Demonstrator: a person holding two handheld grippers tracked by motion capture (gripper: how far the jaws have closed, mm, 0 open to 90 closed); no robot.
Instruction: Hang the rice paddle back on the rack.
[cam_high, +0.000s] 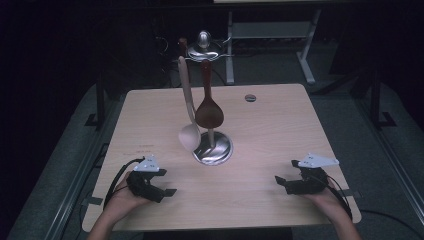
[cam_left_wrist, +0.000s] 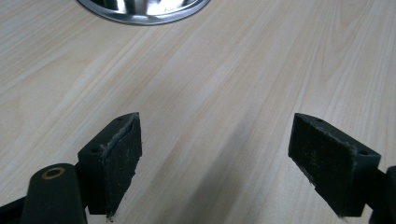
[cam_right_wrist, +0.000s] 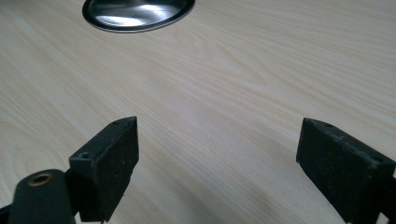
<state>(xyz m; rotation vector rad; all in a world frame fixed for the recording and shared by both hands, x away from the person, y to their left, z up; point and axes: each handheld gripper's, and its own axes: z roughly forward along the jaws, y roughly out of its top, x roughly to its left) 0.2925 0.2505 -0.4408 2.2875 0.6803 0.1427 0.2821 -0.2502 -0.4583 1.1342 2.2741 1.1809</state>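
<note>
The pale wooden worktop (cam_high: 150, 115) carries a chrome utensil stand (cam_high: 213, 149) near its middle, set there so both hands can reach it equally. From hooks at the stand's top hang two spoons, bowls down beside the pole: a dark brown wooden spoon (cam_high: 208, 111) and, just left of it and hanging lower, a pale cream spoon (cam_high: 189, 134); hung this way they hang clear of the worktop, their handles free to grasp. The left claw (cam_high: 167, 191) and the right claw (cam_high: 278, 181) rest low at the near edge, well apart from the stand, each pointing inward, likely a resting pose with nothing in hand. The high view gives the whole stand and spoons; the gripper views add what it cannot, each claw's pads wide open and empty over bare wood, with the stand's base rim at the top edge (cam_left_wrist: 140, 11) (cam_right_wrist: 135, 16).
</note>
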